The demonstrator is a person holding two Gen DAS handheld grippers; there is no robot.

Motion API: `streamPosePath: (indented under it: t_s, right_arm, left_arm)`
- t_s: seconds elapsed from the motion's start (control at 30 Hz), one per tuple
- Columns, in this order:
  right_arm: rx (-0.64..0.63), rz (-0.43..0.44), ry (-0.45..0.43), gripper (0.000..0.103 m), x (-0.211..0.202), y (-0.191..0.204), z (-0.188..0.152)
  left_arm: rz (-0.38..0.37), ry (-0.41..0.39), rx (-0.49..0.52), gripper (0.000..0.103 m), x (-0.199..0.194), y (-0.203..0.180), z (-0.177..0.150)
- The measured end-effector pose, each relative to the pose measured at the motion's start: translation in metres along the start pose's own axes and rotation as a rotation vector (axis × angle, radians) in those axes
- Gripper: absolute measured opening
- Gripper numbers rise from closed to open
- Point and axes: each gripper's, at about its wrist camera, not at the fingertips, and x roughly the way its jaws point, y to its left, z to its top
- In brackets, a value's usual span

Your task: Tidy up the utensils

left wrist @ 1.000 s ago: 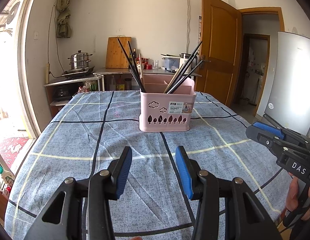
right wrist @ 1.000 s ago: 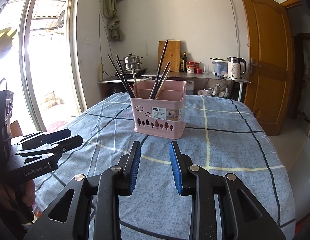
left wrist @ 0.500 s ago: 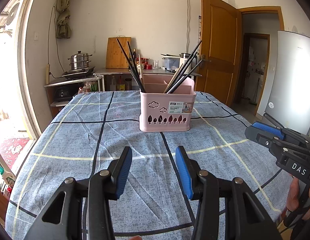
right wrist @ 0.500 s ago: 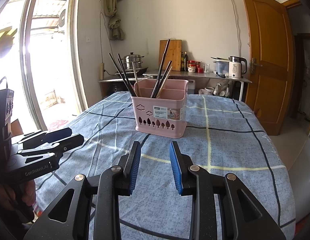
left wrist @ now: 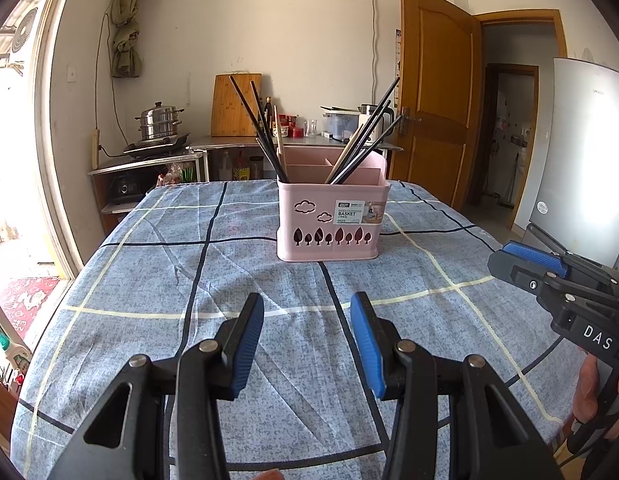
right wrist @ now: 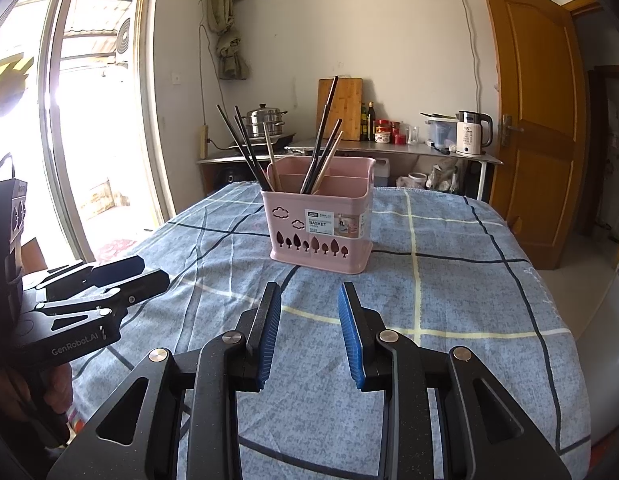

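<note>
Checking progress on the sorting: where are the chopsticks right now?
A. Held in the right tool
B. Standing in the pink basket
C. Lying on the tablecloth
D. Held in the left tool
B: the chopsticks stand in the pink basket; both tools are open and empty.

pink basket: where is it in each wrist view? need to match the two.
Left wrist: pink basket sits centre, slightly right, on the blue cloth, straight beyond the open left gripper.
Right wrist: basket sits centre, just past the open right gripper, turned so a side wall shows.
Shared landmark: the cutting board leaning on the back wall behind it.
</note>
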Motion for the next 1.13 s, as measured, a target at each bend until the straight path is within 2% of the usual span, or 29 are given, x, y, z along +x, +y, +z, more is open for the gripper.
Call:
streamPosePath:
  t_s: [1.13]
  right_arm:
    - [-0.004, -0.002, 0.007, 0.031, 0.0011, -0.0002, -0.0018]
  left_arm:
    - [0.001, -0.001, -0.021, 0.047, 0.0001, -0.0024, -0.0028]
